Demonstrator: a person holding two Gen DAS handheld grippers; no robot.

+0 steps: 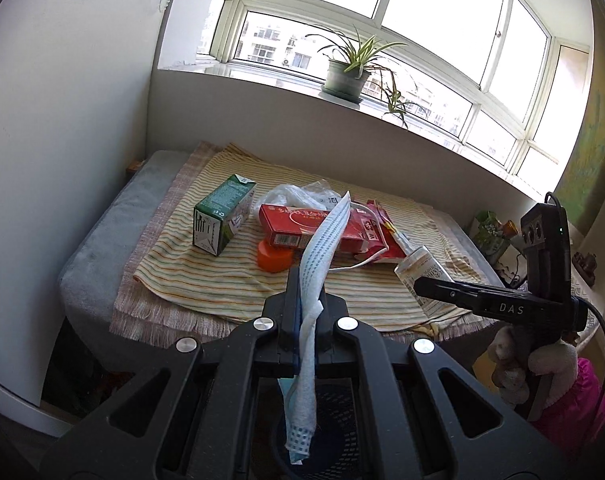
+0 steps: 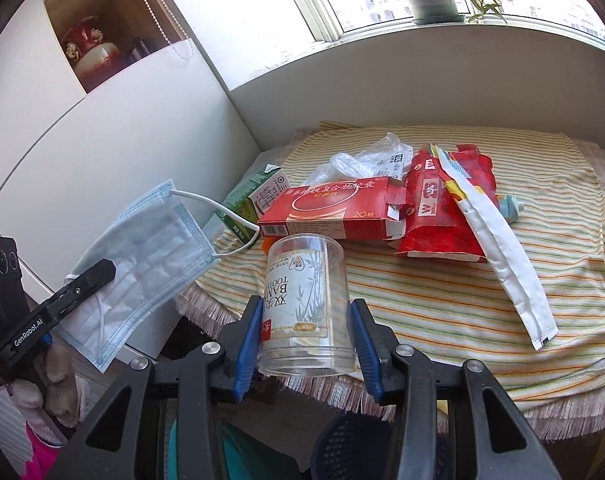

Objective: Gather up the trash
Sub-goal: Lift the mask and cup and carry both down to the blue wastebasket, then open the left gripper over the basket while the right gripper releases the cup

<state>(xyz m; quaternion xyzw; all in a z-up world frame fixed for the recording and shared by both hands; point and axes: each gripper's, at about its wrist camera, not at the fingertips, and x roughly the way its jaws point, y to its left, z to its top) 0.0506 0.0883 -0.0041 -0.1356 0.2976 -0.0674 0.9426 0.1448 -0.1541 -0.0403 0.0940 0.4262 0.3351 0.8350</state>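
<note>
Limp and feather-light, the face mask (image 1: 318, 256) hangs pinched in your left gripper (image 1: 305, 296), jaws closed on its middle, over a dark mesh bin (image 1: 342, 420) below. Your right gripper (image 2: 307, 332) clamps the clear toothpick jar (image 2: 305, 304) by its slick, stiff, seemingly empty sides; squeeze gently. Cartons stay on the surface (image 2: 482, 300).

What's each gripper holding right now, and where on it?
Left gripper: pale blue face mask, pinched mid-body. Right gripper: clear plastic toothpick jar, clamped across its sides.
</note>
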